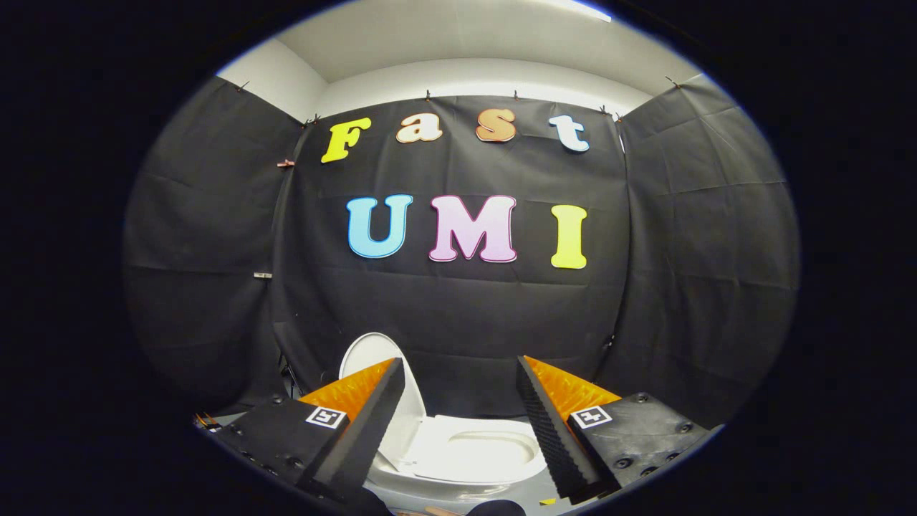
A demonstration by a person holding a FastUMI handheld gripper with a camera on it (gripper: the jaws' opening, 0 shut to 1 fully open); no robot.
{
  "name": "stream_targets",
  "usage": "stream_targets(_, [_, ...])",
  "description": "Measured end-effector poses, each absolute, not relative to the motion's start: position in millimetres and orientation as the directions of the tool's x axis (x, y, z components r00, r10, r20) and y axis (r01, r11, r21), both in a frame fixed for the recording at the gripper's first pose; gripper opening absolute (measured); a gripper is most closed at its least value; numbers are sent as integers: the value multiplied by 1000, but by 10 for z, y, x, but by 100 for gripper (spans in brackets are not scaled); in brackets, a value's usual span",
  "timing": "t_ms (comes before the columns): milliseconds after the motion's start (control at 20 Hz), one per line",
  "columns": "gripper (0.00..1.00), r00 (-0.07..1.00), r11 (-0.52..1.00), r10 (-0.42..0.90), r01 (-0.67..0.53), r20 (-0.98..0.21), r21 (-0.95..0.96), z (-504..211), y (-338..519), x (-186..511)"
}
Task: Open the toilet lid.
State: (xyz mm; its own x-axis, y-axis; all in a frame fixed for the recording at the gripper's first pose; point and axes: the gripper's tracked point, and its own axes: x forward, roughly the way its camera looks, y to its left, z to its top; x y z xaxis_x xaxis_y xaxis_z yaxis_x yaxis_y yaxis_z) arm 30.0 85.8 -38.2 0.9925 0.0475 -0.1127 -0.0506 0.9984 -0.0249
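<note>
White toilet [473, 451], one, with its one lid [372, 358] raised.
Tool [458, 373] spread wide, its two fingers [544, 423] gripping nothing; the bowl sits between and just beyond them, the lid upright behind one finger.

left finger [358, 423] of the open tongs [460, 430] hides the raised toilet lid's [372, 351] lower part; toilet bowl [473, 451] flanks covered by both fingers; dark shape at lower centre too cut off to tell.

A staged test booth, not a real bathroom: black cloth walls [458, 315] clipped up around a toilet [473, 451]
</note>
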Motion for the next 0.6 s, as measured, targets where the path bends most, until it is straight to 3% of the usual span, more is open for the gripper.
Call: stream_targets(600, [98, 994, 999, 50, -51, -95, -16, -376, 849, 169])
